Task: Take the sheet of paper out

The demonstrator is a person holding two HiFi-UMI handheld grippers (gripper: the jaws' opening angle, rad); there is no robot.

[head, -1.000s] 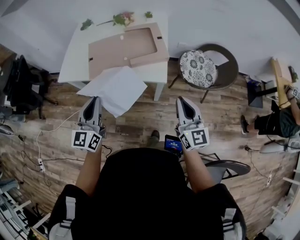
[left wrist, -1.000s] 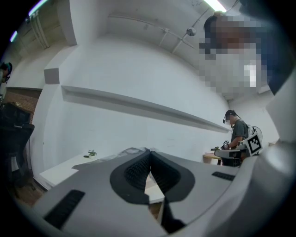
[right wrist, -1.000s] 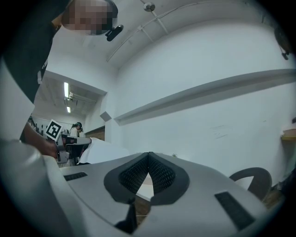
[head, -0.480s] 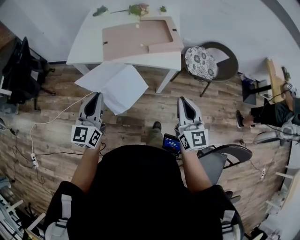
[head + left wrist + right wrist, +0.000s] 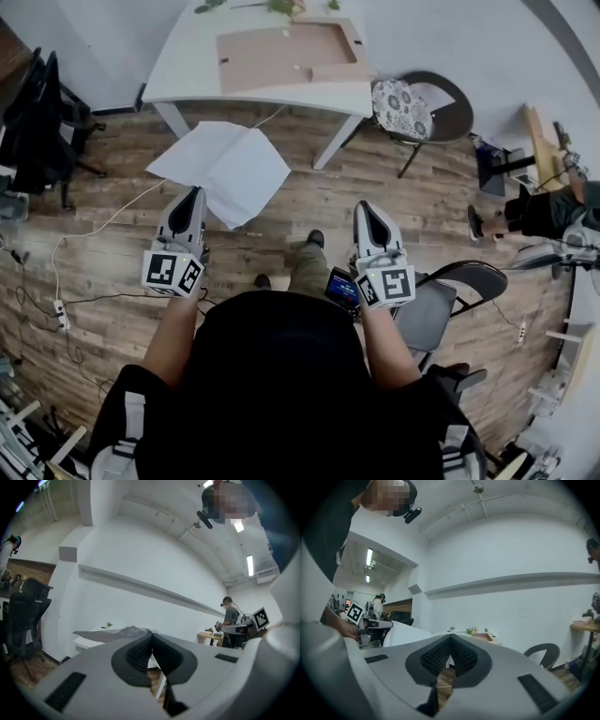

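A large white sheet of paper hangs over the wooden floor, held by its near corner in my left gripper, which is shut on it. In the left gripper view the sheet spreads out to the left from the closed jaws of the left gripper. My right gripper is level beside it, shut and holding nothing. In the right gripper view the right gripper has its pads meeting, and the sheet shows to the left.
A white table with a flat brown cardboard folder stands ahead by the wall. A round chair with a patterned cushion is to its right. A folding chair stands close at my right. Cables cross the floor at left.
Both grippers and the sheet have drawn back from the table, which has slid toward the top of the head view. The sheet stays in the left gripper's jaws.
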